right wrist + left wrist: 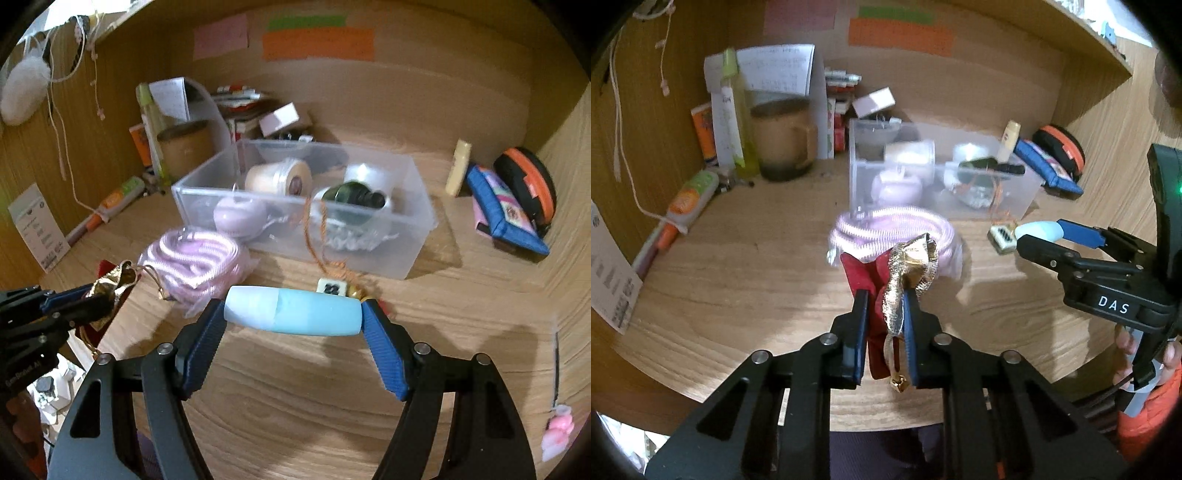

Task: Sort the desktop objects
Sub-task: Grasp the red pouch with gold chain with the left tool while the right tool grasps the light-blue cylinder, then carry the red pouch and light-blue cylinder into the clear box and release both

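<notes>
My left gripper (885, 297) is shut on a red pouch with a gold top (908, 266) and holds it above the desk, in front of a coiled pink cable in a bag (886, 229). My right gripper (293, 314) is shut on a light blue tube (291, 312), held crosswise end to end between the pads, above the desk. The tube also shows in the left wrist view (1039, 230). A clear plastic box (406, 254) behind holds a pink jar, a cream jar, a green bottle and other items. A small mahjong-tile charm (332, 287) on an orange cord lies before the box.
A brown mug (783, 138), tubes and papers stand at the back left. A blue wallet (502, 206), an orange-black case (526, 184) and a cream tube (458, 168) lie at the right. A pink item (557, 435) lies at the front right. Wooden walls enclose the desk.
</notes>
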A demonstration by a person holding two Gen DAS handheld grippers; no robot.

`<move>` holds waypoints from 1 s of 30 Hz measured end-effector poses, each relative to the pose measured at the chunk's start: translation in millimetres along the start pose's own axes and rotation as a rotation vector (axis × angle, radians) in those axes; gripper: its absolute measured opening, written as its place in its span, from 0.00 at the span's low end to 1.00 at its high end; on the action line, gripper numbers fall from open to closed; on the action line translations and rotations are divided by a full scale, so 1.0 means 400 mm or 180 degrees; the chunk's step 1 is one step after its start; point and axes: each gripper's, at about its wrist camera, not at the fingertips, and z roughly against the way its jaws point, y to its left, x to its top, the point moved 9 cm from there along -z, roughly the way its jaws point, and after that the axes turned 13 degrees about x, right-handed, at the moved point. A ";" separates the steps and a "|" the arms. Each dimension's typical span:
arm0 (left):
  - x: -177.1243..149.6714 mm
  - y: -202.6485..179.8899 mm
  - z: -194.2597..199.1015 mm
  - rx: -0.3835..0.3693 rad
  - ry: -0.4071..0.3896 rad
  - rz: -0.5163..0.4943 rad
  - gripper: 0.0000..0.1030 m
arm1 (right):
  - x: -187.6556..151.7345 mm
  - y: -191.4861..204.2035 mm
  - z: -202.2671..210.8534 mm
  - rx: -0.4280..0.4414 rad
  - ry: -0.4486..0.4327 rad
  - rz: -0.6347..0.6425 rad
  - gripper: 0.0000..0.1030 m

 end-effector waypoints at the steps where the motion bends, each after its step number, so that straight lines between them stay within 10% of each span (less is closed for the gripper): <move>1: 0.008 0.000 0.005 -0.0003 -0.0022 0.0003 0.17 | 0.006 -0.002 0.004 -0.0003 -0.0023 -0.0002 0.69; 30: 0.295 -0.053 -0.059 -0.0186 -0.0412 -0.0012 0.17 | 0.195 -0.049 -0.056 0.0076 -0.0212 0.0111 0.69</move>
